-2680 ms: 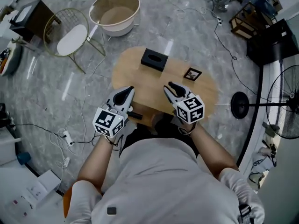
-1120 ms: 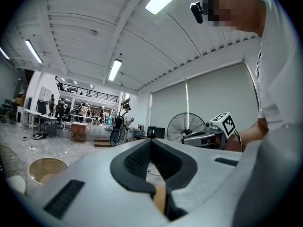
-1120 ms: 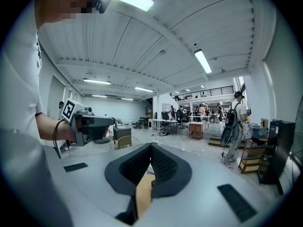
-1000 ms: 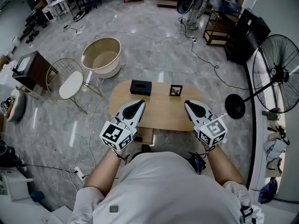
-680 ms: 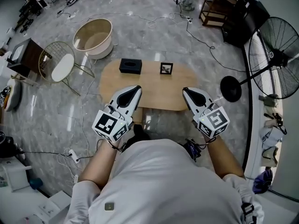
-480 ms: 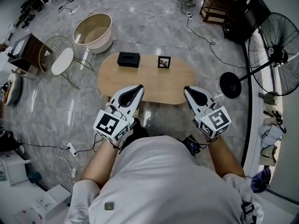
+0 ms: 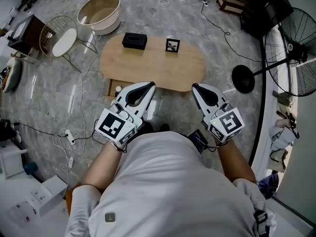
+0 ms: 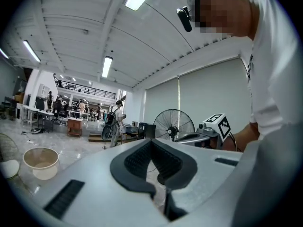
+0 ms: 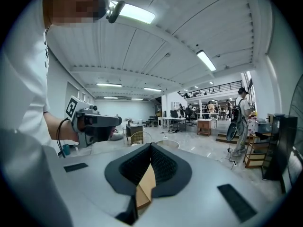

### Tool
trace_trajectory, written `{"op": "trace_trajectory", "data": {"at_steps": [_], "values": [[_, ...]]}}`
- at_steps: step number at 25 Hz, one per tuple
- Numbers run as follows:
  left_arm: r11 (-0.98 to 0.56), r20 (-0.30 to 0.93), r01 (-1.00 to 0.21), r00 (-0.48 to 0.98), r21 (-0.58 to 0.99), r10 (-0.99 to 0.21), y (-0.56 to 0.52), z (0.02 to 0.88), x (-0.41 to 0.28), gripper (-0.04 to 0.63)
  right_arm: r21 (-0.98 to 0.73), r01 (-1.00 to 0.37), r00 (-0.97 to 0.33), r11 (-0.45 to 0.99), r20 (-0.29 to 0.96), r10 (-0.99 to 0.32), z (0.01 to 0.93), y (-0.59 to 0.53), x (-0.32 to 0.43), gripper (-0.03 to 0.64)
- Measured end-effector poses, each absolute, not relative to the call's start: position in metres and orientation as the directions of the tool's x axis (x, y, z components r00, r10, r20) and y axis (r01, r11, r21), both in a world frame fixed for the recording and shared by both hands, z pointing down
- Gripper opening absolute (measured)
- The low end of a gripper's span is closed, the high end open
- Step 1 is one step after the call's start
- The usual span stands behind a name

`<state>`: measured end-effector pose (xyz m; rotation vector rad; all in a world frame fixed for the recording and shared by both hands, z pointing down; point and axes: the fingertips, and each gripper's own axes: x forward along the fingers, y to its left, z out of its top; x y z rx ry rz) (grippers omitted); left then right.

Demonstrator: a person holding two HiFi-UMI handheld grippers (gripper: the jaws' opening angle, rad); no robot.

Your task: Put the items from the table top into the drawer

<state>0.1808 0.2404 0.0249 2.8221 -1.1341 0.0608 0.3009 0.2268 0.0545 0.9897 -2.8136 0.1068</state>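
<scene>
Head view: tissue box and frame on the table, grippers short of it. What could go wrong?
1. Left gripper and right gripper are both shut; reaching in like that may shove the black tissue box instead of grasping it.
2. The small picture frame sits near the table's far edge; a nudge could knock it off.
</scene>
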Motion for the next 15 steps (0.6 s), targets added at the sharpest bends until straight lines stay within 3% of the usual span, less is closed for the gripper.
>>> {"op": "trace_trajectory", "data": {"at_steps": [15], "values": [[-0.691, 0.074, -0.723, 0.69, 0.014, -0.72, 0.259, 0.007, 0.15, 0.009, 0.002, -0.607, -0.786, 0.795, 0.147, -0.601, 0.039, 0.244, 0.286, 0.026]]}}
